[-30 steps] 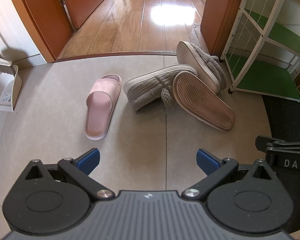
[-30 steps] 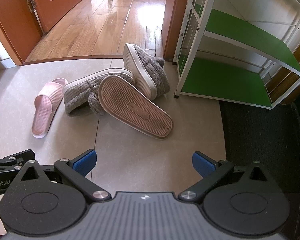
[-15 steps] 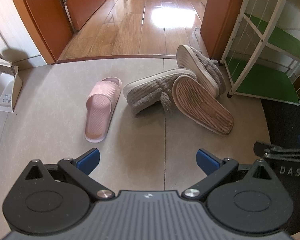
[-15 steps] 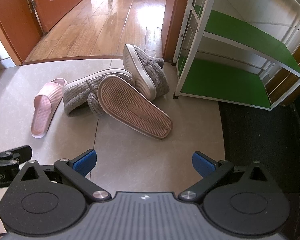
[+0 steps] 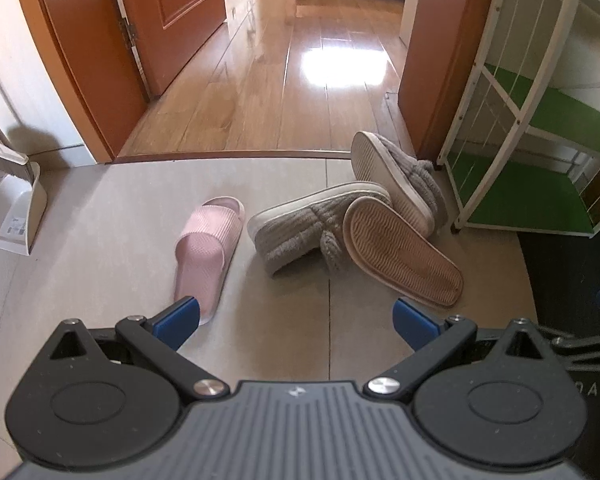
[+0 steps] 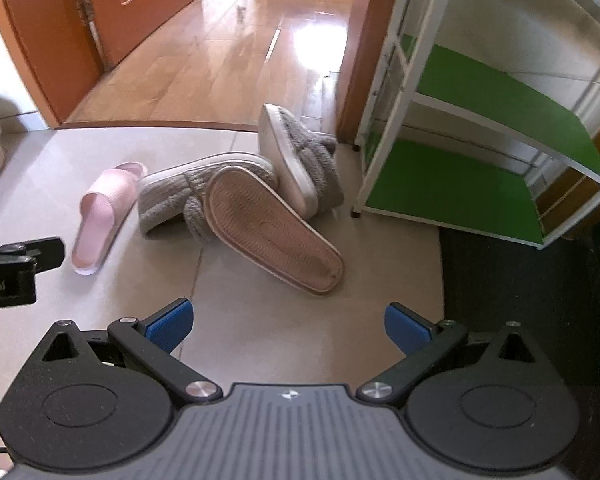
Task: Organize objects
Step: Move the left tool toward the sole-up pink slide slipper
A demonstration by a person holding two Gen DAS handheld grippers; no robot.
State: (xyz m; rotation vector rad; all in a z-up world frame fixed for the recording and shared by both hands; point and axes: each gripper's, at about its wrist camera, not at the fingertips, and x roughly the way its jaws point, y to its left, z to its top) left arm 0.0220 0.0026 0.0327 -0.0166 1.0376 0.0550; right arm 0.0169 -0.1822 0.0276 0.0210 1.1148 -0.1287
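Note:
A pink slide slipper (image 5: 209, 246) (image 6: 104, 214) lies upright on the grey tile floor. To its right, a grey fuzzy slipper (image 5: 305, 230) (image 6: 180, 196) rests on the floor, a second pink slipper (image 5: 400, 250) (image 6: 272, 230) leans sole-up against it, and another grey fuzzy slipper (image 5: 400, 178) (image 6: 300, 160) stands on its side behind them. My left gripper (image 5: 296, 320) is open and empty, its left pad close to the pink slide's heel. My right gripper (image 6: 286, 322) is open and empty, just short of the sole-up slipper.
A white shoe rack with green shelves (image 5: 540, 184) (image 6: 460, 184) stands right of the pile. A white dustpan (image 5: 16, 208) leans at the left wall. An orange door frame (image 5: 432, 80) and wooden floor lie beyond. A dark mat (image 6: 520, 300) covers the floor at right.
Both grippers have tilted up and moved closer to the slippers, which sit lower and larger in both views. The slippers themselves have not moved.

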